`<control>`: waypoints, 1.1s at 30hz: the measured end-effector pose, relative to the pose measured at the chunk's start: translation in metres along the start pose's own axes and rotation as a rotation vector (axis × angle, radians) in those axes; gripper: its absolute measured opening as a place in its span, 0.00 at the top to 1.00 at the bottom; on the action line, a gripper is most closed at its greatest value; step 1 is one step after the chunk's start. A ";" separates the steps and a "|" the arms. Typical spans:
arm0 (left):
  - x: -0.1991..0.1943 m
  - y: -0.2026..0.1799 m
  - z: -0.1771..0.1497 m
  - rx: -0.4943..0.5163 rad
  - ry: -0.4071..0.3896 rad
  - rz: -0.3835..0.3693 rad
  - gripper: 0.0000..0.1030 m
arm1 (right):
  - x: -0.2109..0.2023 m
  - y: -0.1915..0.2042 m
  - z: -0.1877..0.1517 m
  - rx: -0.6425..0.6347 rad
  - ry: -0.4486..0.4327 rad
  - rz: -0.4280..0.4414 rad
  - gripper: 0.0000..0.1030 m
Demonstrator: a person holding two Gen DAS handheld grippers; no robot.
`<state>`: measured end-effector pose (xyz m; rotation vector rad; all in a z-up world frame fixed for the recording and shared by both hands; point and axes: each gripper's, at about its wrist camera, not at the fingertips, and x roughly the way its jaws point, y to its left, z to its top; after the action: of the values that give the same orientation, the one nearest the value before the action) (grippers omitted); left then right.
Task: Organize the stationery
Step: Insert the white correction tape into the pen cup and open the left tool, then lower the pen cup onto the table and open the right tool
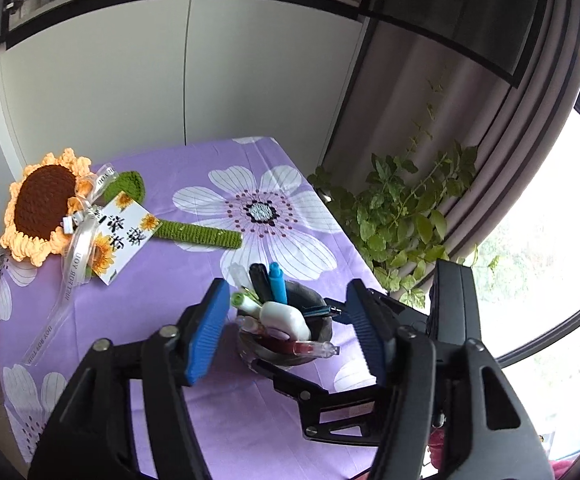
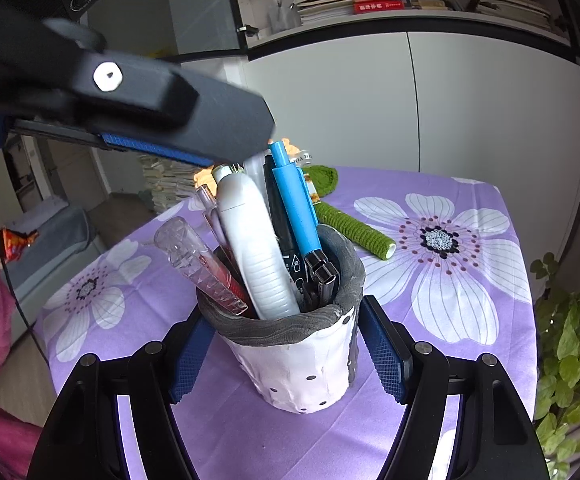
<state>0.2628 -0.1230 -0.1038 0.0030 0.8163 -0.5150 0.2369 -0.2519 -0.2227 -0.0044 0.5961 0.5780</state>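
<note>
the right gripper (image 2: 286, 354) is clenched on the pen cup (image 2: 298, 364), its blue pads pressed to either side of the white wall, holding it upright on the purple cloth (image 2: 450, 320). the left gripper (image 1: 290, 332) hangs over the cup's mouth with its jaws released and nothing between them. the blue pen (image 2: 294, 204), white tube (image 2: 250, 240) and clear pen (image 2: 198, 264) stand on end, leaning slightly. the left hand is nearer their tops. the knitted sunflower (image 1: 46, 204) lies well apart.
</note>
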 end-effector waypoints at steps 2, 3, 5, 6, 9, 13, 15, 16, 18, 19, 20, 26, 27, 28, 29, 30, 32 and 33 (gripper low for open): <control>-0.016 0.003 -0.003 0.007 -0.068 0.027 0.33 | 0.000 0.001 0.000 -0.003 0.000 -0.002 0.29; -0.022 0.005 -0.006 0.016 -0.098 0.044 0.27 | 0.000 0.001 0.000 -0.002 0.000 -0.002 0.29; -0.032 0.011 -0.015 0.028 -0.161 0.092 0.19 | 0.000 0.001 0.000 -0.002 0.000 -0.002 0.29; -0.036 0.015 -0.022 0.032 -0.188 0.127 0.16 | 0.000 0.001 0.000 -0.003 0.000 -0.002 0.29; -0.039 0.030 -0.044 0.059 -0.247 0.242 0.15 | -0.001 0.002 -0.001 -0.010 -0.004 -0.012 0.29; -0.026 0.047 -0.069 0.087 -0.265 0.364 0.12 | -0.003 0.008 -0.001 -0.032 -0.010 -0.042 0.29; -0.015 0.050 -0.076 0.103 -0.232 0.356 0.12 | -0.003 0.011 -0.002 -0.041 -0.007 -0.057 0.29; -0.010 0.051 -0.078 0.106 -0.215 0.349 0.12 | -0.002 0.011 -0.002 -0.041 -0.003 -0.064 0.29; -0.002 0.051 -0.082 0.104 -0.204 0.348 0.12 | -0.001 0.012 -0.003 -0.024 0.013 -0.072 0.29; 0.001 0.051 -0.083 0.104 -0.205 0.352 0.12 | 0.000 0.011 -0.004 -0.011 0.019 -0.073 0.29; 0.002 0.051 -0.084 0.106 -0.212 0.355 0.12 | 0.001 0.011 -0.004 0.000 0.023 -0.079 0.29; 0.000 0.057 -0.090 0.112 -0.239 0.371 0.11 | -0.004 0.023 0.001 0.006 -0.008 -0.188 0.22; -0.001 0.060 -0.090 0.104 -0.240 0.369 0.11 | -0.003 0.026 0.003 -0.005 -0.009 -0.208 0.22; -0.002 0.063 -0.091 0.096 -0.240 0.363 0.10 | -0.002 0.030 0.005 -0.014 -0.004 -0.228 0.22; -0.003 0.066 -0.092 0.086 -0.241 0.355 0.10 | 0.000 0.032 0.007 -0.019 0.000 -0.237 0.22; -0.004 0.068 -0.093 0.078 -0.242 0.347 0.10 | 0.002 0.034 0.008 -0.020 0.004 -0.235 0.22; -0.006 0.073 -0.093 0.061 -0.243 0.334 0.10 | 0.005 0.036 0.009 -0.013 0.021 -0.248 0.22; -0.006 0.075 -0.093 0.054 -0.242 0.329 0.10 | 0.007 0.036 0.009 -0.008 0.030 -0.252 0.22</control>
<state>0.2276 -0.0359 -0.1788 0.1212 0.5498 -0.2200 0.2282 -0.2162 -0.2131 -0.0949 0.6118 0.3362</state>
